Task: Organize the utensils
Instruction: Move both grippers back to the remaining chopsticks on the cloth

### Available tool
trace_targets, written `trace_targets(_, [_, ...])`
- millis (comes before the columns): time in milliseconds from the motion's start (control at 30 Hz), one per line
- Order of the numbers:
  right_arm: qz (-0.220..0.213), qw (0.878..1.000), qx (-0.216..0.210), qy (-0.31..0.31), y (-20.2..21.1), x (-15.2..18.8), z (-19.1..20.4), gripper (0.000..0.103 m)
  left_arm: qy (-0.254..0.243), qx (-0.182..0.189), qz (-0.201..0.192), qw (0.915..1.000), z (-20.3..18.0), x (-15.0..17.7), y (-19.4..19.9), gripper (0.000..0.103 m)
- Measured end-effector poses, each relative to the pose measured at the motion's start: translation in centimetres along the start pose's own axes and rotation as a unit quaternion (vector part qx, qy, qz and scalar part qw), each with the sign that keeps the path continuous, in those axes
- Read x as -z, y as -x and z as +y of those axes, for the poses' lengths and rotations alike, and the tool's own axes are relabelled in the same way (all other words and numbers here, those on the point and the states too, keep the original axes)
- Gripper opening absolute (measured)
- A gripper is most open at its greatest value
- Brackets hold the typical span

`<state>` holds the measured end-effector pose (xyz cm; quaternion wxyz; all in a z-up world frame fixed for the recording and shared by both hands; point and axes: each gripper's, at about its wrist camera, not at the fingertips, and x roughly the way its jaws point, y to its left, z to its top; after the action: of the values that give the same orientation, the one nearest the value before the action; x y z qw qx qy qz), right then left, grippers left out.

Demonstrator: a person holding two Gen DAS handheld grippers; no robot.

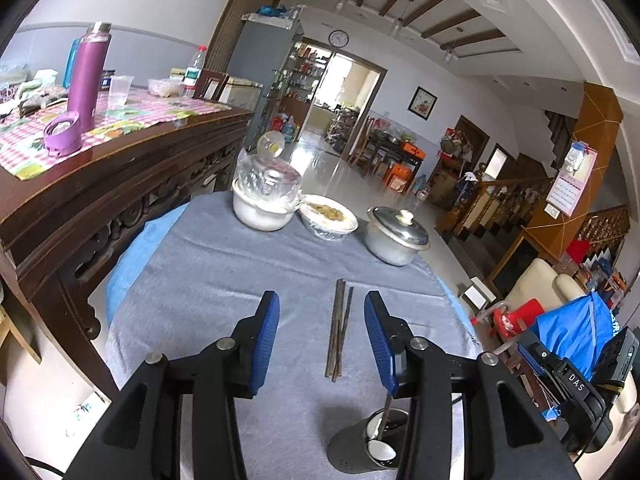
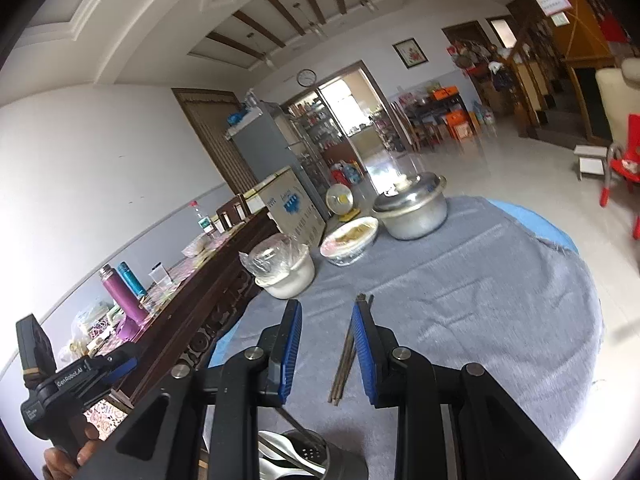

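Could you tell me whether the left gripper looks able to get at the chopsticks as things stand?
Probably yes: the left gripper is open with the chopsticks lying on the grey cloth between its fingers, nothing covering them.

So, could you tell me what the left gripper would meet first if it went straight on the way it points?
Probably the chopsticks lying on the grey cloth between the open left gripper fingers, though depth is hard to judge.
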<state>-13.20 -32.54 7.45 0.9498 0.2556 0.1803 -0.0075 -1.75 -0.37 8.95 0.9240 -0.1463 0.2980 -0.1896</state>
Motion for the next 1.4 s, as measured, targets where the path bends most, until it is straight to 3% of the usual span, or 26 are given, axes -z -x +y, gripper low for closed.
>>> trace_targets(667, [0.052,0.996,0.018,-0.064,-2.8,1.3,-5.3,0.029,0.037,-0.039,0.072,0.9960,3.8,2.3,-5.4,0.045])
trace_targets(867, [0.100,0.993,0.024,-0.064,-6.2,0.9,-7.7,0.029,0.022,-0.034,0.119,0.9921,3.9,2.9,-9.2,0.045])
trace_targets(1067, [0.158,0.985,0.019,-0.067,-11.1,0.9,-9.4,0.029,-0.016,-0.020,0.193,0.9809,3.0,4.1,-16.0,0.045])
trace_targets(1400, [0.188,0.980,0.014,-0.067,-15.7,1.4,-9.9,0.029,-0.079,0.000,0.285,0.9552,-0.9,7.6,-24.8,0.045])
